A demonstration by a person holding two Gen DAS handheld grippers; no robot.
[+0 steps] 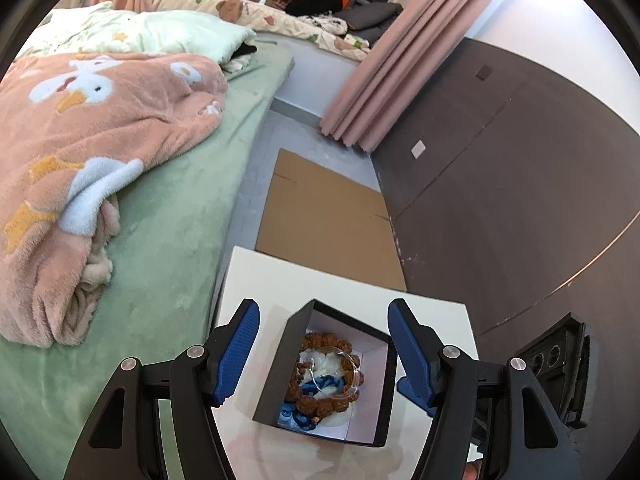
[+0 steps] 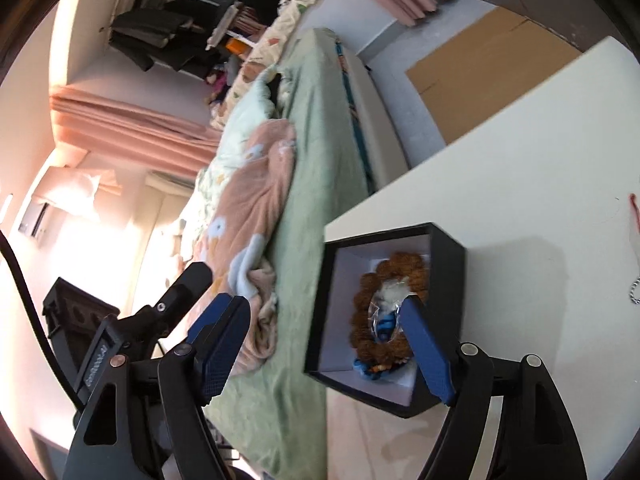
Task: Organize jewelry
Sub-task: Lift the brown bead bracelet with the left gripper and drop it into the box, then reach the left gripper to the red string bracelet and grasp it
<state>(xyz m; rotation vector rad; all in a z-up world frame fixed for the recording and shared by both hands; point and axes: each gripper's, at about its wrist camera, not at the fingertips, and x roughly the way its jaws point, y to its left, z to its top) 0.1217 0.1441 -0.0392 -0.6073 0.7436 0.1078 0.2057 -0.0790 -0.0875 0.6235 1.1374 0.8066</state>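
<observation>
A: Where's the jewelry?

B: In the black box [image 1: 332,372] on the white table [image 1: 248,280]. The left gripper [image 1: 324,322] stands spread apart, one blue finger on each side of the box, neither pad pressing it. A brown bead bracelet [image 1: 304,400] rings something white and blue; a clear wrapper's glare makes that middle hard to read.

A: And the right gripper [image 2: 328,308]?

B: Also wide apart, holding nothing. Its right-hand finger [image 2: 424,344] crosses the box opening and hides part of the bracelet; its other finger hangs over the green bed [image 2: 312,208].

A: Anything else?

B: To the right of the right gripper, a red thread [image 2: 633,204] and a small chain [image 2: 635,292], both cut off by the frame's rim.
</observation>
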